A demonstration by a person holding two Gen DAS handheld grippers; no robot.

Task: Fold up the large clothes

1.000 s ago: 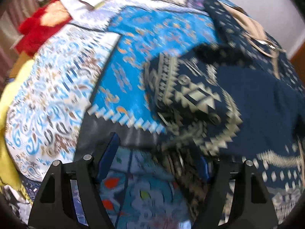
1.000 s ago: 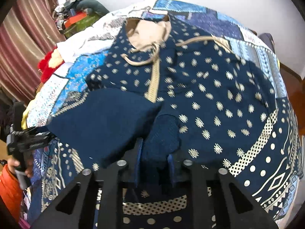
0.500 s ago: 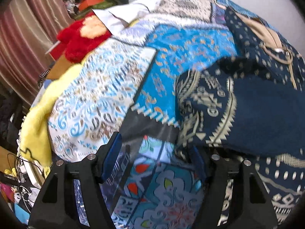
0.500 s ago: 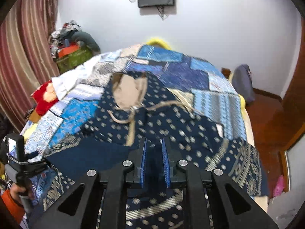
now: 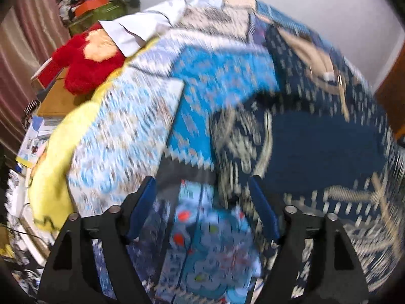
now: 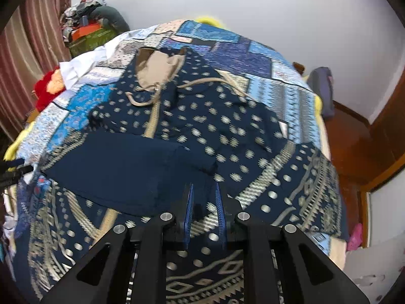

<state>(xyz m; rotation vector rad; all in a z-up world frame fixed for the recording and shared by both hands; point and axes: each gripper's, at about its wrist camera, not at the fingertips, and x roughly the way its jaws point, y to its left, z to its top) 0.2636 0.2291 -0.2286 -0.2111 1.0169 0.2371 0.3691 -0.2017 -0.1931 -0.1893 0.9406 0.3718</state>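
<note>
A large navy garment (image 6: 202, 126) with beige dots, patterned borders and a tan neck lining lies spread on the bed. One part is folded over, its plain navy inside (image 6: 121, 167) facing up. It also shows in the blurred left wrist view (image 5: 316, 147). My right gripper (image 6: 204, 202) hovers over the garment near the folded part, jaws a small way apart with nothing between them. My left gripper (image 5: 202, 202) is wide open and empty, just left of the garment's folded patterned edge (image 5: 240, 136).
The bed carries a blue patchwork quilt (image 5: 131, 126) with a yellow blanket (image 5: 55, 167) at its left edge. A red plush toy (image 5: 86, 58) and a pile of clutter (image 6: 88, 25) lie at the far left. Wooden floor (image 6: 354, 147) and a door lie to the right.
My right gripper let go of the navy cloth, pulled back and came down closer again with jaws slightly wider. My left gripper stayed open and drew back from the folded edge.
</note>
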